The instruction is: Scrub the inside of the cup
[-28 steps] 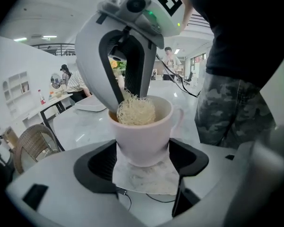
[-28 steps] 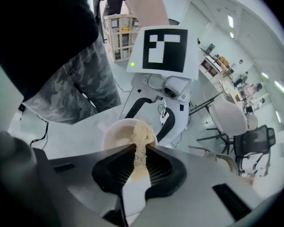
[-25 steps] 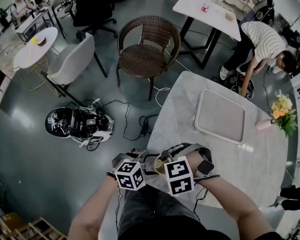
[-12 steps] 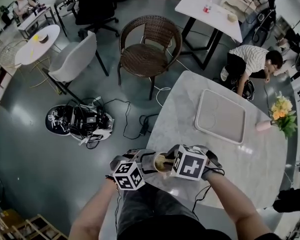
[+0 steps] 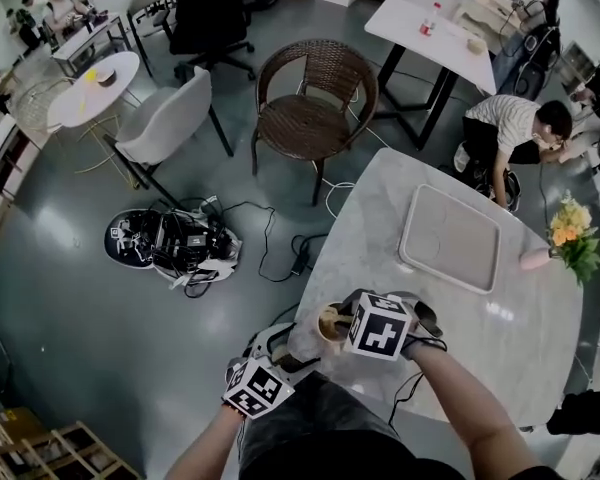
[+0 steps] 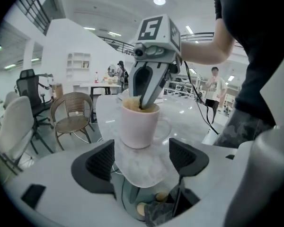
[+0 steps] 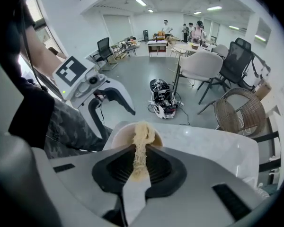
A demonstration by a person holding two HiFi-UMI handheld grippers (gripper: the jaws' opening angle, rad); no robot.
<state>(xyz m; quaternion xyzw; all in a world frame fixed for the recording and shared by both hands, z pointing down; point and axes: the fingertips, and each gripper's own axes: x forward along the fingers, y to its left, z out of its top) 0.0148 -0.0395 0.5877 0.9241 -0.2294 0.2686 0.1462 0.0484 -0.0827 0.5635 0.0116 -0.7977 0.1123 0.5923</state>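
Observation:
A pale pink cup (image 5: 327,326) stands near the front edge of the marble table (image 5: 460,318). My right gripper (image 5: 342,321) points down into it, shut on a tan fibrous scrubber (image 7: 141,145) whose end reaches inside the cup (image 7: 120,134). My left gripper (image 5: 280,348) hangs off the table's edge, below and left of the cup, open with nothing between its jaws. In the left gripper view the cup (image 6: 139,124) stands a little beyond my left gripper (image 6: 141,157), apart from both pads, with the right gripper (image 6: 146,96) dipping into it.
A pale rectangular tray (image 5: 450,238) lies further back on the table, and a vase of flowers (image 5: 570,233) stands at the right edge. A wicker chair (image 5: 315,108), a heap of cables (image 5: 175,243) and a crouching person (image 5: 510,128) are on the floor beyond.
My left gripper has drawn back from beside the cup, down and to the left, off the table's edge. The right gripper stays at the cup with the scrubber.

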